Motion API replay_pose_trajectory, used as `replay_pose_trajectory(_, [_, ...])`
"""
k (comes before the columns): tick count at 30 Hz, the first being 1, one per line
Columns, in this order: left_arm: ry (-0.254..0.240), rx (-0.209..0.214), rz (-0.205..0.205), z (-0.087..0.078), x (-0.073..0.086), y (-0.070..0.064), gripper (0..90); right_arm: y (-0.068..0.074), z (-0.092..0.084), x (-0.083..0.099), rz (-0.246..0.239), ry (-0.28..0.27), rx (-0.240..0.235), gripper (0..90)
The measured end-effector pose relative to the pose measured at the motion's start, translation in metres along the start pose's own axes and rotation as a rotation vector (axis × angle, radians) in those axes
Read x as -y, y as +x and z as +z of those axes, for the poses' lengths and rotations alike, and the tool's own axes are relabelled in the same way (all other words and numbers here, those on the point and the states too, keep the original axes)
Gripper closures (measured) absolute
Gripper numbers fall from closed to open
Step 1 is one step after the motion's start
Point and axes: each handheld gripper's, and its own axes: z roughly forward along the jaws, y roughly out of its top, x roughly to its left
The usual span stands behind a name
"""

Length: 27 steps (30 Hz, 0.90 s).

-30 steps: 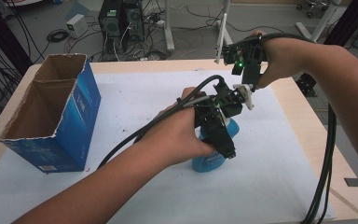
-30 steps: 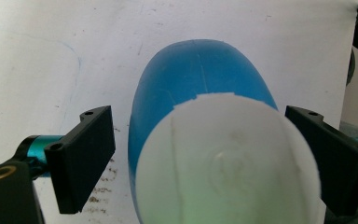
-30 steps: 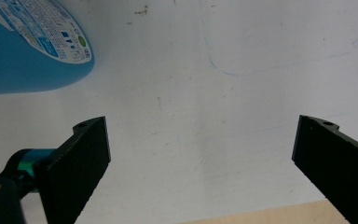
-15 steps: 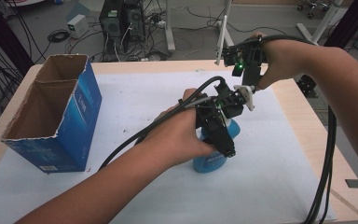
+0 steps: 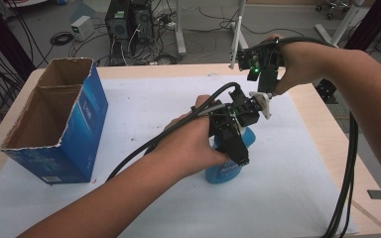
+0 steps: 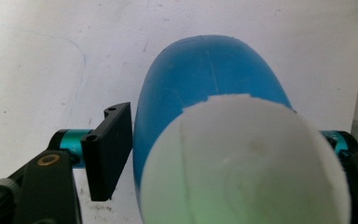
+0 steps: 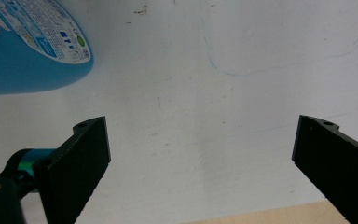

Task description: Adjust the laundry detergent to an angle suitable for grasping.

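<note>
Left gripper [image 5: 234, 144] just closed on blue bottle [image 5: 225, 166], right gripper [image 5: 263, 84] wide open, empty; cardboard box [image 5: 54, 124] well apart.

The left tool [image 5: 230, 144] hides most of the blue bottle [image 5: 223, 171].

Open blue cardboard box [image 5: 54, 129], table's left

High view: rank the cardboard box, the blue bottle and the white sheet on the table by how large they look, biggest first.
1. white sheet, covering most of the tabletop.
2. cardboard box, open-topped, at the left.
3. blue bottle, partly hidden by the left gripper and hand, so its full size is unsure, though it plainly looks smallest.
</note>
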Motion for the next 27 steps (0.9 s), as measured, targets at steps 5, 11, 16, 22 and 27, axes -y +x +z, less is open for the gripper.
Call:
replay_pose_trajectory(5, [-0.002,0.0,0.001,0.0,-0.0004,-0.0004,30.6,0.0003,0.0003,-0.001,-0.001,0.0,0.0,3.3])
replay_pose_trajectory(11, [0.004,-0.004,0.007,0.0032,-0.0001,-0.0034,34.6,0.0008,0.001,-0.0014,0.001,0.004,0.004,3.3])
replay_pose_trajectory(16, [0.0,0.006,-0.007,0.0027,0.0003,-0.0022,37.8,0.0011,0.0005,-0.0006,0.002,0.005,0.005,3.3])
replay_pose_trajectory(22, [0.0,0.002,-0.013,0.0025,0.0007,-0.003,38.8,0.0005,0.0009,0.0009,0.001,0.002,0.006,3.3])
replay_pose_trajectory(27, [-0.001,0.002,-0.004,0.0003,0.0017,-0.0033,39.0,0.0023,0.0022,0.0002,0.011,0.004,0.004,3.3])
